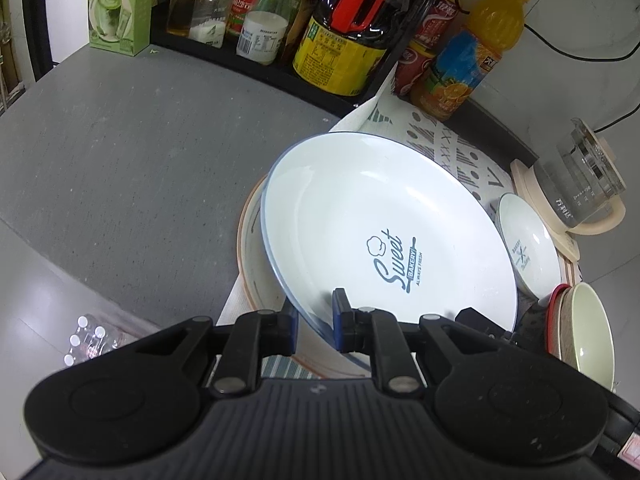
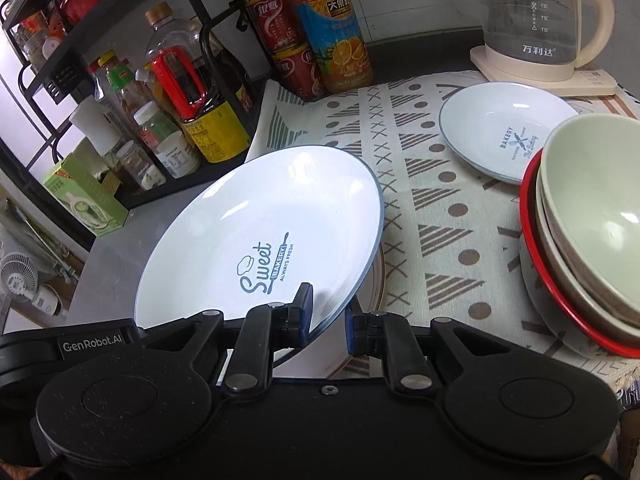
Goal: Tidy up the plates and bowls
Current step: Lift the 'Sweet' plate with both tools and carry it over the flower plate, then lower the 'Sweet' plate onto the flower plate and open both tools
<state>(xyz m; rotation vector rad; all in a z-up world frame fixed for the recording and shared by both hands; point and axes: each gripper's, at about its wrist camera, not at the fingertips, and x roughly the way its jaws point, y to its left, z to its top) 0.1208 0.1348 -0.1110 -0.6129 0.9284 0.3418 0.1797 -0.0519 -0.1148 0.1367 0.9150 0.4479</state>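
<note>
Fingers: left gripper [image 1: 316, 322] clamped on the near rim of the big plate [image 1: 384, 216], one blue pad above the rim, one under. Right gripper [image 2: 329, 318] clenched on the same plate's rim from the other side. Plate held tilted, lower centre of both frames, just over a second plate [image 1: 250, 256] with an orange rim line that lies flat on the cloth [image 2: 436, 216].

Progress, as I judge it: partway.
- Bowls [image 2: 592, 224] already nested at right edge, green inside, red-rimmed outermost.
- Big plate about to go onto the orange-rimmed one; not yet set down.
- Small plate [image 2: 508, 132] alone at upper right, near the kettle [image 2: 536, 20]; still to stack.

Views:
- Left wrist: shows the orange-rimmed plate plainly, and bare grey table [image 1: 132, 140] at left.
- Right wrist: shows the bowl stack whole, the small plate clear of it, most of the cloth; under-plate only a sliver.
</note>
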